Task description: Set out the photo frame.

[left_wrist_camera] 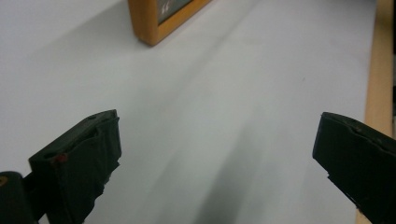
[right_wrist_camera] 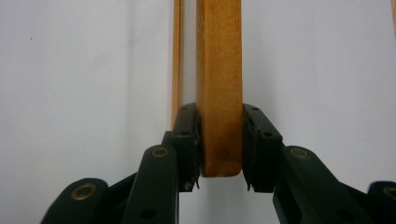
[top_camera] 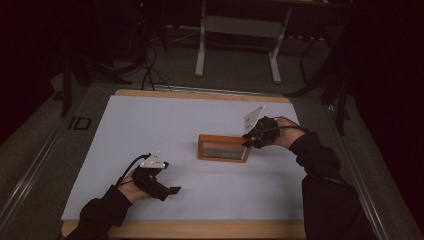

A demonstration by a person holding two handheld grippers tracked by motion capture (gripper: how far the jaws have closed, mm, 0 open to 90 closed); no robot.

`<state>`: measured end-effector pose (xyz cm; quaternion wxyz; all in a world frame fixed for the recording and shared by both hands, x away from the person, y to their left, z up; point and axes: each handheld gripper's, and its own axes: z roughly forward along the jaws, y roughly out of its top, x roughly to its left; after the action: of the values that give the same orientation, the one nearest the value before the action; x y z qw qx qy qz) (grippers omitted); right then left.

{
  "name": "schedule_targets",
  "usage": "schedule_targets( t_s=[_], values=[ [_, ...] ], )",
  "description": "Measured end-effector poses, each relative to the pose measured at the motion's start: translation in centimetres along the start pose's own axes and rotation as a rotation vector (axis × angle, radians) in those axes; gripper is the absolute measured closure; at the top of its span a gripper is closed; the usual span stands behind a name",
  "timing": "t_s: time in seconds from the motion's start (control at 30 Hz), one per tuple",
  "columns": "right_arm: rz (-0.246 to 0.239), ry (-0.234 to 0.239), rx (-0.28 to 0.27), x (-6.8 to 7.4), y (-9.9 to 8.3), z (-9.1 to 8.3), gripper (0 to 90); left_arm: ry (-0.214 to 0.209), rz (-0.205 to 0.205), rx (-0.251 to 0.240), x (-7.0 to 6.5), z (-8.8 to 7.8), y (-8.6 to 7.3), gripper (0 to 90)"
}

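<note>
Dark room all around, with a white-legged stand point(top_camera: 237, 45) on the floor past the far edge and some cables point(top_camera: 149, 70) trailing off to the left of it. Biggest thing in the high view was the bench point(top_camera: 150, 125), a pale sheet on top with a wooden border showing along the near and far edges.

Near the middle of that bench, a bit right of center, sat a wooden frame point(top_camera: 223, 148) with a dark panel inside it. It looked like it was standing on its long edge, tipped a little, its right end up in the right gripper point(top_camera: 251, 138). From the right gripper view the wood edge point(right_wrist_camera: 219, 93) ran straight up between the 2 black jaws, and both pads were pressed flat against its sides, so that gripper was clamped on the frame. A second thinner strip of wood showed just left of the main edge there; couldn't tell exactly what part that was.

The left gripper point(top_camera: 170, 191) was down near the front-left of the bench, well apart from the frame, held in the person's left hand point(top_camera: 137, 182) with a dark sleeve behind it. Its own view had the 2 jaws spread wide with bare bench between them, holding nothing, and 1 corner of the frame point(left_wrist_camera: 154, 28) off at the top.
</note>
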<state>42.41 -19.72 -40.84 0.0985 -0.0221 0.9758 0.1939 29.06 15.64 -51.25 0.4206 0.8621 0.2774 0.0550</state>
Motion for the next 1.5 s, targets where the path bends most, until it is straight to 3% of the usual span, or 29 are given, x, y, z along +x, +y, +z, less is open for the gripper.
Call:
schedule_targets(
  t_s=[0.1, 0.27, 0.77, 1.0, 1.27, 1.5],
  values=[
    [0.012, 0.007, 0.006, -0.5, 0.1, 0.1, 69.2, 0.020, -0.018, -0.006, -0.3, 0.0, -0.5, 0.1],
    [0.038, 0.011, 0.018, -1.2, 0.1, 0.2, 69.0, 0.009, -0.049, -0.018, -0.2, -0.1, -1.0, 0.1],
    [0.092, 0.050, 0.061, -3.6, 0.3, 0.9, 67.9, 0.018, -0.074, -0.046, -0.1, -0.7, -2.0, 0.1],
    [0.086, 0.077, 0.077, -4.4, 0.6, 1.1, 67.7, 0.009, -0.081, -0.053, 0.1, -0.6, -2.1, 0.1],
    [0.012, 0.108, 0.075, -5.5, 0.8, 1.4, 67.8, 0.006, -0.093, -0.059, 0.4, -0.7, -2.2, 0.1],
    [0.048, 0.123, 0.091, -6.5, 1.0, 1.9, 66.9, 0.009, -0.085, -0.057, 0.5, -0.7, -2.2, 0.1]
  ],
)
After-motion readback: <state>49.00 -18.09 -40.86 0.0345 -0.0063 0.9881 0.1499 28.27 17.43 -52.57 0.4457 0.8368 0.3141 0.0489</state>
